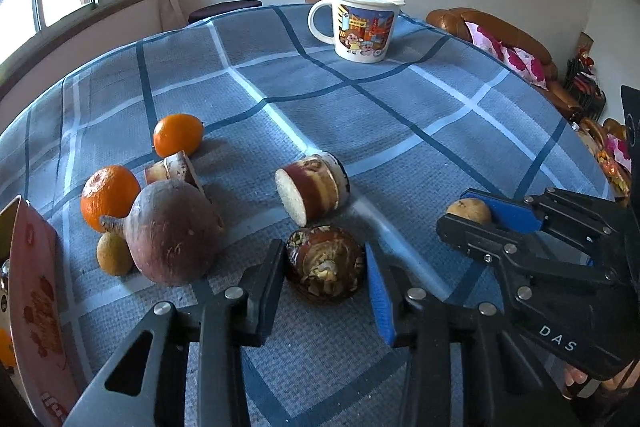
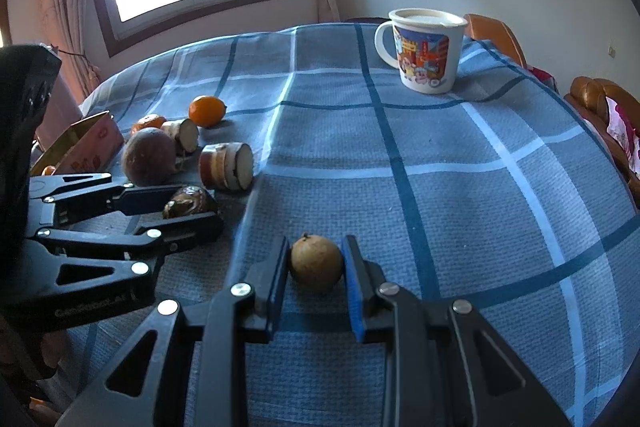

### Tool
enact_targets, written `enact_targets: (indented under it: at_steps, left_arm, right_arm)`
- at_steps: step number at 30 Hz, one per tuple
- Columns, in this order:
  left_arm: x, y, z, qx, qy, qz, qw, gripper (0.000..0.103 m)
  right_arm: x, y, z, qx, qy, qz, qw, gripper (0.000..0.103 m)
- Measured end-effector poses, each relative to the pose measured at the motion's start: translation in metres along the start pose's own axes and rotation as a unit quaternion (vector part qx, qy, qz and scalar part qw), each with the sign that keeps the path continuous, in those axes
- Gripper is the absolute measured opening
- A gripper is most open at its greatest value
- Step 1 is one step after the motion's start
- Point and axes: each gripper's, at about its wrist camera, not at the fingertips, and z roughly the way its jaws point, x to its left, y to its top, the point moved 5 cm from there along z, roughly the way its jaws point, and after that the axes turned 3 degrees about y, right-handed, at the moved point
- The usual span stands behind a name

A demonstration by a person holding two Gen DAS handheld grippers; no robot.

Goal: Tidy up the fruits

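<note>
The mug (image 2: pixel 425 51) stands alone at the far end of the surface (image 2: pixel 460 187). Between it and my right gripper (image 2: pixel 316 267) the checked cloth lies bare, so that is my widest open lane. Left of the mug, toward the window side, the way is crowded: the cut root (image 1: pixel 312 187), the big round root (image 1: pixel 172 231), two oranges (image 1: pixel 178 135) and a smaller cut piece (image 1: pixel 176 169) sit close together, with only narrow gaps between them. The pink box (image 1: pixel 36 307) walls off that cluster's left edge. My left gripper (image 1: pixel 324 263) has those roots just beyond it, and my right gripper blocks its path toward the mug's side.
</note>
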Motion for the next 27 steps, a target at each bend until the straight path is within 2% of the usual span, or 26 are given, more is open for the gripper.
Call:
enact_targets:
  at_steps: [7,15,27]
  left_arm:
    - [0.004,-0.001,-0.010,-0.019,-0.002,-0.010,0.9998,0.041]
    - [0.005,0.002,-0.026,-0.062,0.020,-0.007,0.9978,0.041]
    - [0.004,0.003,-0.036,-0.087,0.032,-0.003,0.9957,0.041]
  right_arm:
    - [0.002,0.000,-0.005,-0.015,0.003,-0.006,1.000,0.030]
    - [0.009,0.000,-0.015,-0.043,0.001,-0.023,0.999,0.030]
    - [0.013,0.001,-0.024,-0.072,-0.001,-0.034,0.997,0.030]
